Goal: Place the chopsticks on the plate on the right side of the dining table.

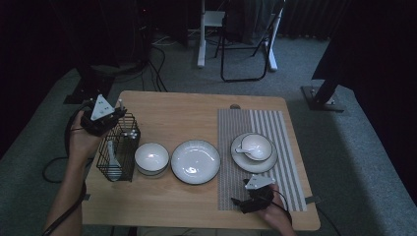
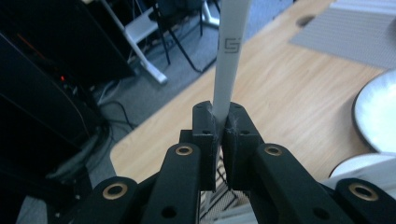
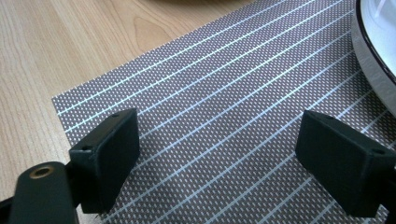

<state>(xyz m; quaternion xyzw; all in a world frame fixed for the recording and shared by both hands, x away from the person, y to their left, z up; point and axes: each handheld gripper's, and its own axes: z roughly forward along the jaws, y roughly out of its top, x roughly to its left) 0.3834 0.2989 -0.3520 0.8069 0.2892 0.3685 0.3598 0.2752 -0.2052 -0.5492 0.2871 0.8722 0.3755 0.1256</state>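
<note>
My left gripper (image 1: 117, 109) hovers over a black wire basket (image 1: 119, 156) at the table's left edge. In the left gripper view it (image 2: 219, 125) is shut on a flat white utensil handle (image 2: 229, 56) that stands up between the pads; the utensil's lower end is hidden. Another white utensil (image 1: 112, 155) leans inside the basket. My right gripper (image 1: 240, 202) rests low over the striped placemat (image 1: 290, 147) near the front edge. In the right gripper view it (image 3: 219, 154) is open, with bare placemat (image 3: 224, 93) between its fingers.
On the wooden table (image 1: 187, 113), from left to right, stand a small white bowl (image 1: 151, 158), a white dinner plate (image 1: 195, 161), and a saucer (image 1: 268, 160) bearing a bowl and spoon (image 1: 255, 146). A plate rim (image 3: 373, 56) lies beside the right gripper. A chair stands beyond the table.
</note>
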